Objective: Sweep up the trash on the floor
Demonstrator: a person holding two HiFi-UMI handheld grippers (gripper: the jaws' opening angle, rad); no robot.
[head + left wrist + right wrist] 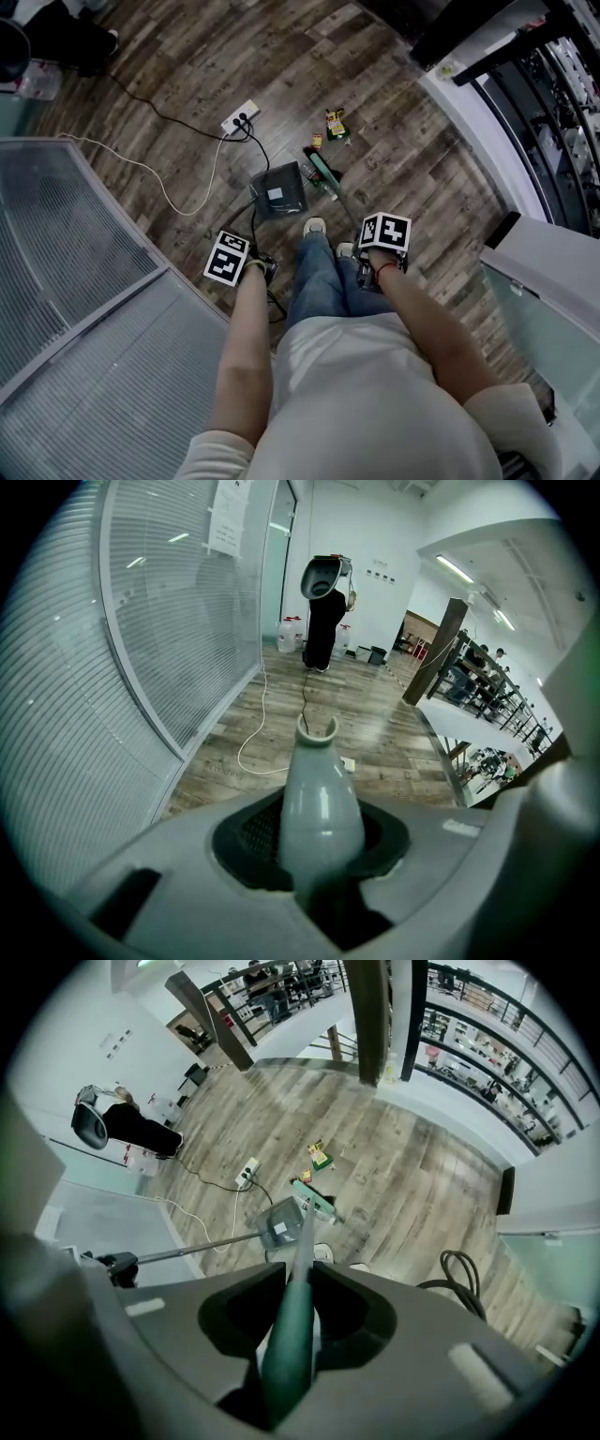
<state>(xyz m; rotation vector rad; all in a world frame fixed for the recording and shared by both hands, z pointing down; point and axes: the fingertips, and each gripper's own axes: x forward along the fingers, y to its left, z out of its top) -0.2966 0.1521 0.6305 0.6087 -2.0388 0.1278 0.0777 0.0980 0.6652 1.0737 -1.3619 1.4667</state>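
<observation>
Trash lies on the wood floor: a yellow-green wrapper (335, 124) and a small piece (317, 141) beside it, the wrapper also in the right gripper view (321, 1157). My right gripper (380, 265) is shut on the green broom handle (289, 1335); the broom head (323, 173) rests on the floor just short of the trash. My left gripper (261, 270) is shut on the grey dustpan handle (320, 803). The dark grey dustpan (279, 188) stands on the floor left of the broom head, in front of my feet.
A white power strip (241, 117) with black and white cables lies behind the dustpan. A curved glass wall with blinds (75, 272) runs along my left. A white counter (553, 281) and railing stand to the right. A person (325, 621) stands far off.
</observation>
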